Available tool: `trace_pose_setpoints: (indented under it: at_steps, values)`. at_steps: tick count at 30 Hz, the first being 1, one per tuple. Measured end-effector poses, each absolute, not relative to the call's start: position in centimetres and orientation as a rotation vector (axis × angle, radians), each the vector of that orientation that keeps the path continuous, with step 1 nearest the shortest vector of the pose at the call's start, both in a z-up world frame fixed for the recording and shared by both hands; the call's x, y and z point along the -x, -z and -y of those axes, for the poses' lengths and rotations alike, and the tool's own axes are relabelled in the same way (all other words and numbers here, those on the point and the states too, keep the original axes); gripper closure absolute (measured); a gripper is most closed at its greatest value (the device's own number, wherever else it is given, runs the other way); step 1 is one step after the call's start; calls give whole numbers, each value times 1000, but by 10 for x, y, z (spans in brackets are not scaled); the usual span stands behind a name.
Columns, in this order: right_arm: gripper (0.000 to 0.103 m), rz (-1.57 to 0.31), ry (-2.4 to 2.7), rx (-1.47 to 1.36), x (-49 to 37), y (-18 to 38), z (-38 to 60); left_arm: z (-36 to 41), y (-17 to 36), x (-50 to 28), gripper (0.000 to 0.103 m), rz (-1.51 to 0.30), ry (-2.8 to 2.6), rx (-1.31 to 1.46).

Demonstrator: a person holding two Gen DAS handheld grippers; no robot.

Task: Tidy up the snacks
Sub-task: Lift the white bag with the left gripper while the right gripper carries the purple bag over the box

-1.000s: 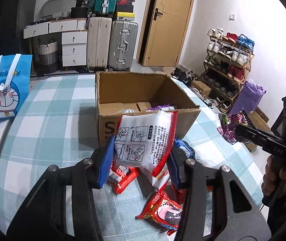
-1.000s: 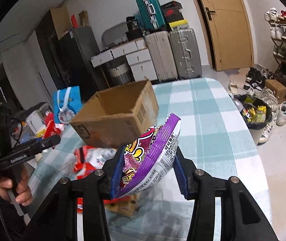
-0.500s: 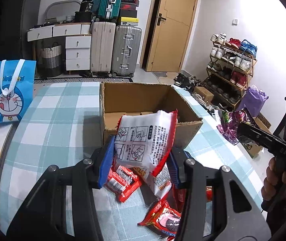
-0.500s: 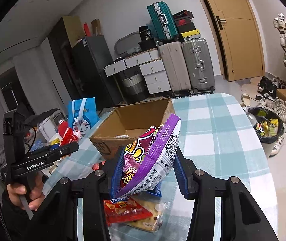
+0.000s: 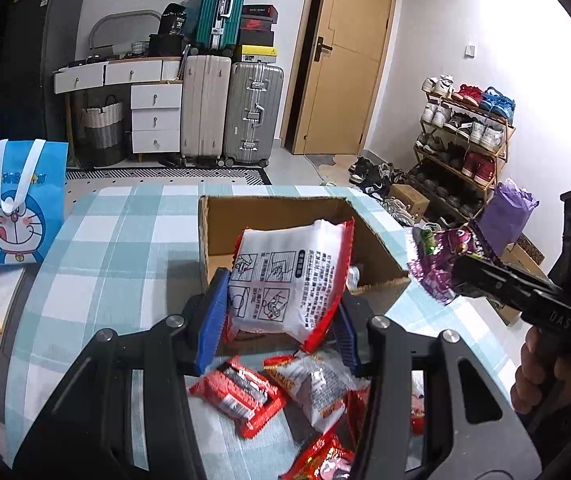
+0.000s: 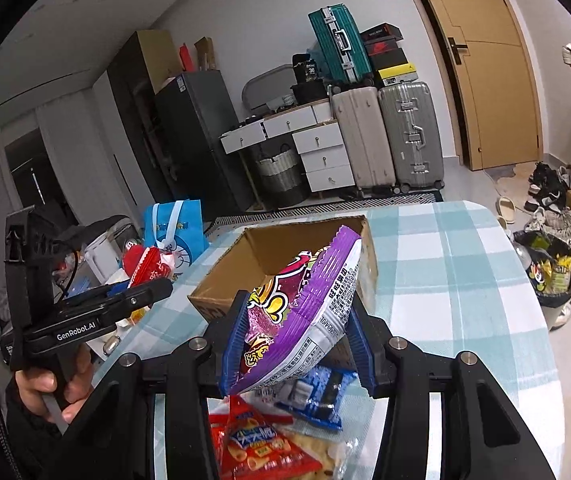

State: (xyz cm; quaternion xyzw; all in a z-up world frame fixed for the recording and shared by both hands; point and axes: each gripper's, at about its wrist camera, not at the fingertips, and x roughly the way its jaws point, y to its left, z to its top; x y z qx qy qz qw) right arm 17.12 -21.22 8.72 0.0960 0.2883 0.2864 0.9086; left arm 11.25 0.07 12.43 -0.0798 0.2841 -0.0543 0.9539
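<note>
Both packets lifted nearer cardboard box (image 5: 377, 256) since earlier. White-red packet (image 5: 289, 280) clamped in left gripper (image 5: 281, 320), purple packet (image 6: 305, 312) clamped in right gripper (image 6: 297, 344). Neither dropped in yet; loose snacks (image 5: 245, 396) left on table (image 5: 105, 260).

"GenRobot.AI" in white on the side of the left tool (image 6: 97, 312). "DAS" on the right tool's body (image 5: 557, 316). "36" on a black box (image 5: 173, 22) atop the drawers. Snack pack print too small to read.
</note>
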Motion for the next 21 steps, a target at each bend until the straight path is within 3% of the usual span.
trace_pose_setpoints:
  at_steps: [21]
  values:
    - [57, -633, -621, -197, -232, -69, 184, -12, -95, -199, 58, -643, 66, 152]
